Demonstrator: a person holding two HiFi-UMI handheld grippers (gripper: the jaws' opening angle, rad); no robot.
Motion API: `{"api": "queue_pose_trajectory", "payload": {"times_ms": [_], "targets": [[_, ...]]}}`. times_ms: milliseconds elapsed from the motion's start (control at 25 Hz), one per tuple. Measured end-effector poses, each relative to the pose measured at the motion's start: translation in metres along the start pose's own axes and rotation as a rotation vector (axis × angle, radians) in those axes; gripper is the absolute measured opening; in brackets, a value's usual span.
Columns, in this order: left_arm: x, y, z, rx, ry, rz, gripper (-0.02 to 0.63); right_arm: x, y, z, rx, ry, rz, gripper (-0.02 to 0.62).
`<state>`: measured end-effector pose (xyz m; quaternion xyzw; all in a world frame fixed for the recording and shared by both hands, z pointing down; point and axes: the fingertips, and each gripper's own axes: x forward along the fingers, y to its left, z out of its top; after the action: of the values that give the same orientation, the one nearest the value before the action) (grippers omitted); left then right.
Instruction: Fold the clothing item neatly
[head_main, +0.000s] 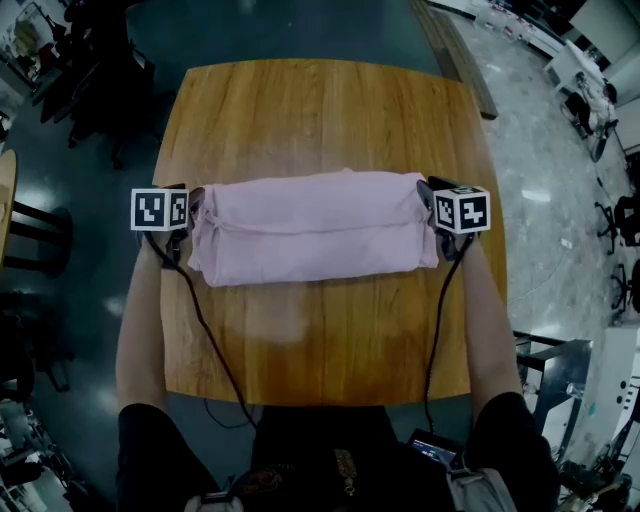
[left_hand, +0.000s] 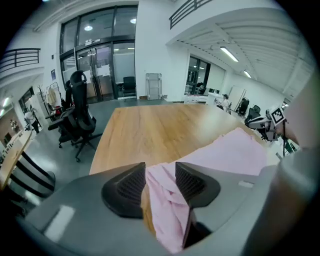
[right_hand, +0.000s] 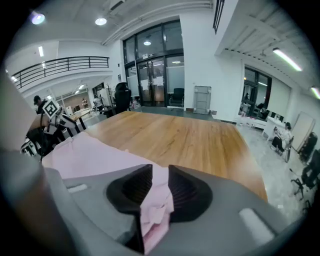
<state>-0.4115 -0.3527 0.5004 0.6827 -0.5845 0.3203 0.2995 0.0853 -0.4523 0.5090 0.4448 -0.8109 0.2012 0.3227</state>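
left gripper (head_main: 194, 212) jaws parted, released. in the left gripper view (left_hand: 160, 176) a bunched fold of the pink garment (left_hand: 225, 152) sits in the gap. it lies against the right pad (left_hand: 189, 181), and a strip of bare wood shows beside the left pad. the gripper is tilted down at the garment's left end, by the table's left edge. its marker cube (head_main: 160, 210) is just outside that end.

right gripper (head_main: 430, 205) jaws also parted, narrower gap. in the right gripper view (right_hand: 160, 184) a wad of pink cloth fills the gap and hangs below the pads. no firm squeeze visible, so reads as let go. its marker cube (head_main: 462, 210) is at the garment's right end, near the table's right edge.

pink garment (head_main: 315, 232) is folded into a long flat band across the middle of the wooden table (head_main: 320, 120). its long sides run parallel to the near edge and it reaches almost from left edge to right edge. creases run along its length and both ends are bunched at the grippers. the far half of the table and a strip along the near edge are bare wood.

black cables (head_main: 205, 330) run from each gripper back over the near edge toward the person. forearms (head_main: 140, 320) are on both sides. a black office chair (left_hand: 77, 112) stands off the table's left side, on the floor.
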Motion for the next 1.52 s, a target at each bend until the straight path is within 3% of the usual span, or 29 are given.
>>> {"api": "queue_pose_trajectory", "payload": {"times_ms": [80, 240, 400, 560, 720, 960, 1200, 1520], "targets": [[-0.006, -0.026, -0.006, 0.008, -0.015, -0.026, 0.182, -0.007, 0.024, -0.004, -0.022, -0.012, 0.05, 0.052], [-0.002, -0.071, -0.038, 0.095, 0.022, -0.04, 0.176, -0.012, 0.061, -0.031, -0.026, 0.016, 0.126, 0.028], [0.014, -0.075, -0.07, 0.128, 0.075, -0.002, 0.176, -0.006, 0.059, -0.072, -0.013, 0.103, 0.075, 0.014], [0.023, -0.07, -0.089, 0.121, 0.063, -0.005, 0.171, -0.002, 0.062, -0.109, 0.006, 0.179, 0.039, 0.003], [0.027, -0.066, -0.092, 0.152, 0.05, -0.025, 0.164, -0.01, 0.073, -0.127, 0.012, 0.181, -0.011, 0.003], [0.019, -0.068, -0.107, 0.125, 0.017, -0.095, 0.145, -0.036, 0.087, -0.154, 0.051, 0.182, -0.035, 0.003], [-0.006, -0.09, -0.14, 0.149, 0.017, -0.119, 0.13, -0.068, 0.092, -0.186, 0.064, 0.208, -0.05, 0.003], [-0.048, -0.127, -0.194, 0.111, -0.007, -0.11, 0.126, -0.115, 0.098, -0.235, 0.035, 0.225, -0.049, 0.003]]}}
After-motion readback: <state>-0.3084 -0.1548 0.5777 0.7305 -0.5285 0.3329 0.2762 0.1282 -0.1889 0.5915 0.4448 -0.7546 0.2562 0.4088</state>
